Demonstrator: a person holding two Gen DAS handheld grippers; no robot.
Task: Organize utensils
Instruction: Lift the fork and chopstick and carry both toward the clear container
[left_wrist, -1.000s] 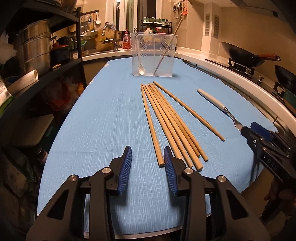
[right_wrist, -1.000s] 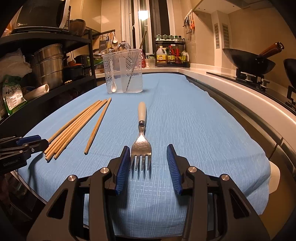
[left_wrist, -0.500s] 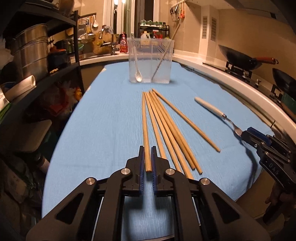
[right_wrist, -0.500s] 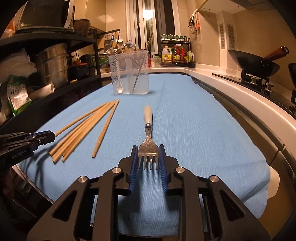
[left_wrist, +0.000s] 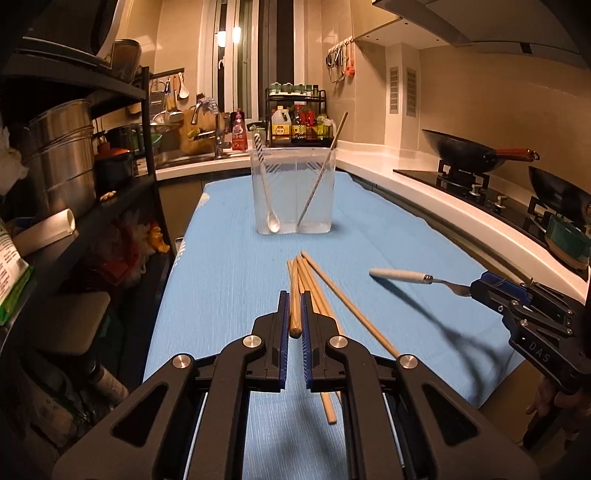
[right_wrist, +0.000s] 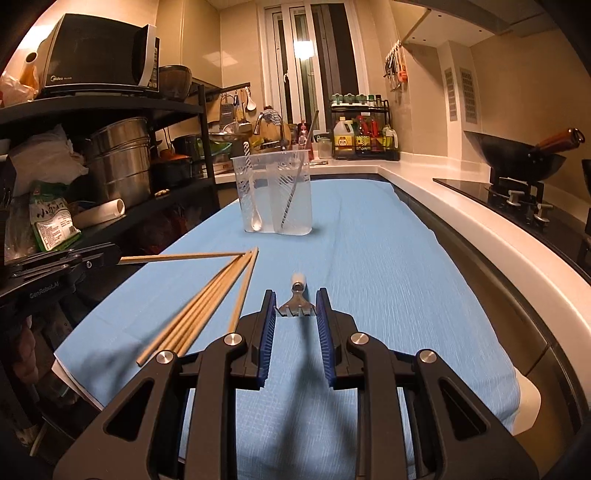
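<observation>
Left wrist view: nearest the lens, the left gripper is seen clamped on one wooden chopstick, whose butt end sits between the blue pads and whose shaft is raised clear of the blue cloth. Just beyond and slightly right of that gripper, the remaining chopsticks are laid in a loose fan on the cloth, with one stick splayed out to the right. Further right of the fan, the right gripper is seen closed on the tine end of a fork, the white handle being held out in the air above its shadow on the cloth. Beyond the fan, a clear plastic container is stood upright on the cloth; a long spoon is leaned in its left half and a single chopstick in its right half. Behind the container, a rack of bottles is set on the counter, and to the right a wok is rested on the hob.

In the right wrist view, the right gripper is shown pressed against both edges of the fork head, tines towards the lens. Left of it, the fanned chopsticks are laid on the cloth, and the left gripper is seen at the picture's left edge with its stick held out level. The container is stood beyond.
</observation>
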